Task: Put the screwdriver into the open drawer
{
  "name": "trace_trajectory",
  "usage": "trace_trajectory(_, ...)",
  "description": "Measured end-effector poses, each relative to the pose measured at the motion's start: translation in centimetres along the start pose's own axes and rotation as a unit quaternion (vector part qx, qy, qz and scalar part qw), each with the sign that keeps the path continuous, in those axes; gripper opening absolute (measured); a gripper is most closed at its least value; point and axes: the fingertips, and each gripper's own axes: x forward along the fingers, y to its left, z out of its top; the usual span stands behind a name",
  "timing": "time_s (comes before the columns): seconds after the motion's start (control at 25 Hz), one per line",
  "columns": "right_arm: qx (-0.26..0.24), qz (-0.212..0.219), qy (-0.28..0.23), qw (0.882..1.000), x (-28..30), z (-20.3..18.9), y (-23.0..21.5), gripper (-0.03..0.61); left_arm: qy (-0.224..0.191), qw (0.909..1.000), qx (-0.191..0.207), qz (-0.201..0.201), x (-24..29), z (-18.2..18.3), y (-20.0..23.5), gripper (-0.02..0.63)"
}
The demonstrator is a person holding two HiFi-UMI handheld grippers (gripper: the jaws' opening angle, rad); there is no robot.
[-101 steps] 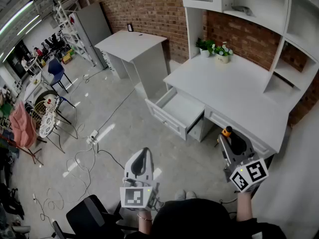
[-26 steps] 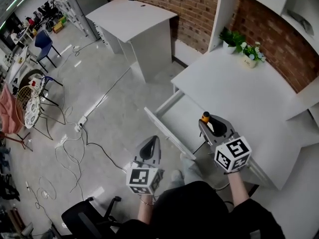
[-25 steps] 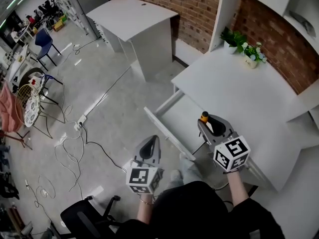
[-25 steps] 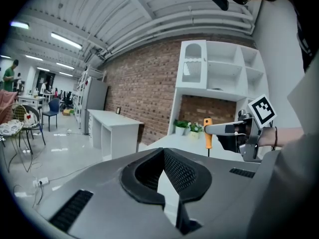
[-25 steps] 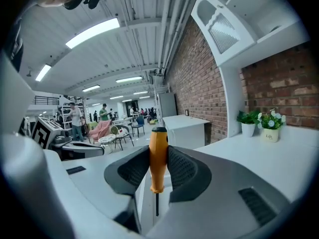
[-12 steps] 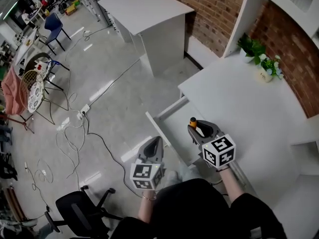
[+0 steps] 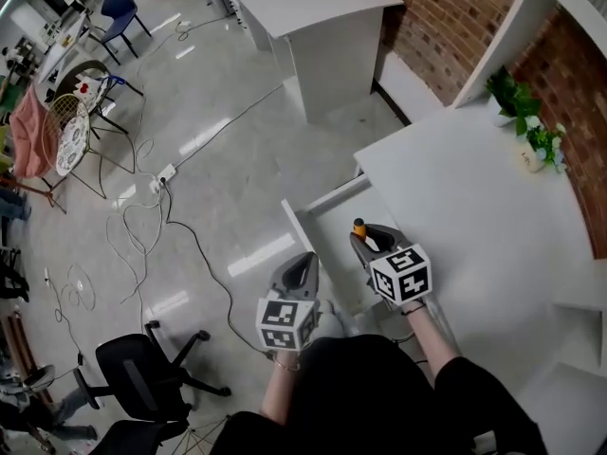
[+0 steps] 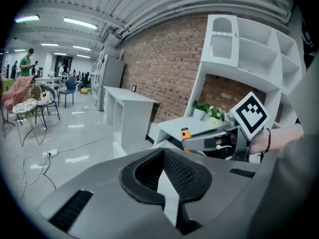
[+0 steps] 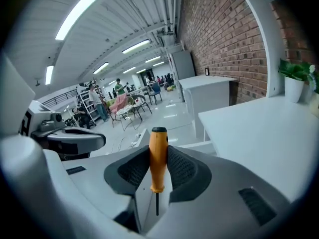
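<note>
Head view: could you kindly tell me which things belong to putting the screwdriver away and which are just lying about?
Part of the job:
screwdriver, clamped in the right gripper
open drawer of the white desk

Just lying about:
potted plants
power strip with floor cables
black office chair
left gripper, holding nothing

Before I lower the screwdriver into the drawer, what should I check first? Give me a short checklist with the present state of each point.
1. Screwdriver gripped: ok, right gripper is shut on its orange handle.
2. Drawer open: ok.
3. Screwdriver over the drawer: ok, judging by the head view.
4. Height above the drawer bottom: cannot tell.
5. Left gripper out of the way: ok, shut, empty, outside the drawer.
</note>
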Motion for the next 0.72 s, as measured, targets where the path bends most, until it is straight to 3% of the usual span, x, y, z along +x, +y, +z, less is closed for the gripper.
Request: trace_trajectory(0.72, 0.02, 0.0, 0.164, 0.986, 10.8, -8.9, -3.5, 0.115, 0.026, 0.9993, -0.026, -0.011, 2.8, -1.9, 2.5, 0.009)
